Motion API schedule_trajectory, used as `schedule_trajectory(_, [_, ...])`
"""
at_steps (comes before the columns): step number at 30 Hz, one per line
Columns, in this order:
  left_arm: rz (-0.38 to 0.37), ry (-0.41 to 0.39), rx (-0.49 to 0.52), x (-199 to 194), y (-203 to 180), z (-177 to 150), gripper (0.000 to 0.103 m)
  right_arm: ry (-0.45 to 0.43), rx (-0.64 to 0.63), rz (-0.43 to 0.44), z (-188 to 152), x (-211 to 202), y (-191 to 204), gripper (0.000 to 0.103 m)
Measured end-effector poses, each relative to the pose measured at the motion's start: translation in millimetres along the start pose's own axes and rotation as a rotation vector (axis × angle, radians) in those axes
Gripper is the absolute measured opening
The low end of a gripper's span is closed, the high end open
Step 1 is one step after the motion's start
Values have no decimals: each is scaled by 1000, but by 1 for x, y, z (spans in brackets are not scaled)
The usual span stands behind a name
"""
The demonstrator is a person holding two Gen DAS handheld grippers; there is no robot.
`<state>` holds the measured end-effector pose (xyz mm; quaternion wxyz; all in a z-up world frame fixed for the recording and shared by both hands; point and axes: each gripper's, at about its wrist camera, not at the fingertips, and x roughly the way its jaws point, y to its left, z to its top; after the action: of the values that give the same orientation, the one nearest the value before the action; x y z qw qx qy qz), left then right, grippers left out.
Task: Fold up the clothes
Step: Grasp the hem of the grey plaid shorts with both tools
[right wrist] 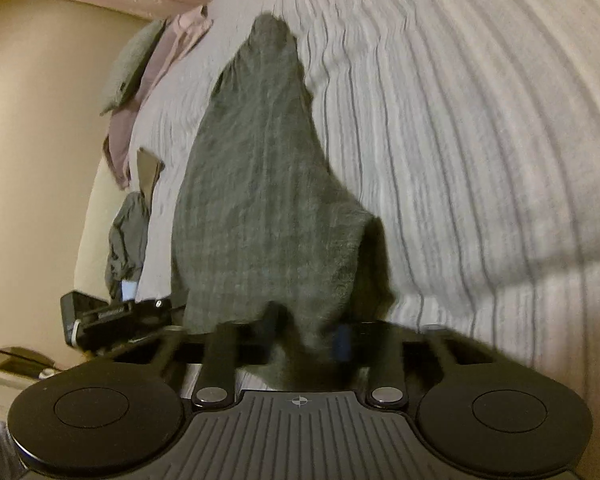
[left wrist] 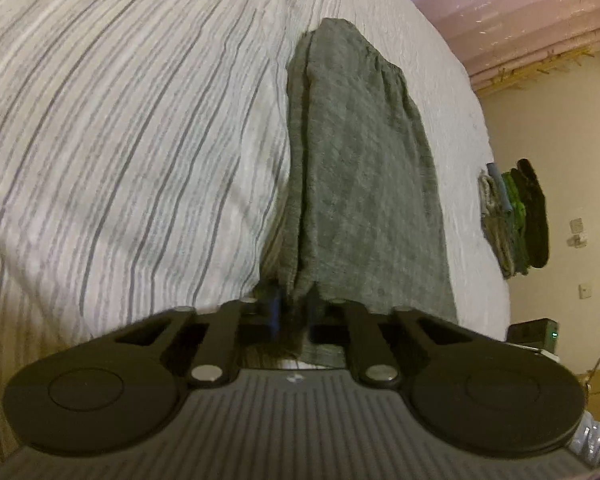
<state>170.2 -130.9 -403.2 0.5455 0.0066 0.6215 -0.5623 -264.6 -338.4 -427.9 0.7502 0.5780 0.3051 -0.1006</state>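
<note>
Blur and bunched cloth hide both sets of fingertips. The left gripper and right gripper each clamp the grey garment, which stretches lengthwise away across the striped bedspread.

Dim, warm indoor light with soft shadows on the striped bed, motion blur throughout, and heavy fisheye bending at the edges.

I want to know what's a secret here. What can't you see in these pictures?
- Left view: the left tool tips, buried in the gray cloth.
- Right view: the right tool tips, covered and blurred by the same cloth.
- Left view: the pile of clothes by the bed's edge is too small to tell apart.
- Right view: the dark box is partly behind the cloth.
</note>
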Motion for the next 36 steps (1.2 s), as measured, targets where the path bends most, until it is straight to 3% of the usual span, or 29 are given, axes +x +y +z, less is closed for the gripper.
schedule_trajectory(3, [-1,-20,55,-8,-9,-3,4,-28,41,30,-3,-10,-2,9])
schedule_trajectory(10, [-71,-74,101,-45,-30,-27,3,-68,58,59,-16,-46,18,7])
schedule_trajectory(17, [-57,5,3,-63,-29,-85,3,21,157,5,-59,-72,18,7])
schedule_trajectory(20, [-49,14,-48,-67,-29,-93,3,57,223,-30,-69,-74,16,7])
schedule_trajectory(28, [-177,-74,-141,-82,-47,-35,3,58,320,-48,2,-84,48,7])
schedule_trajectory(36, [-227,-101,-247,-34,-44,60,3,-7,379,-85,101,-52,55,7])
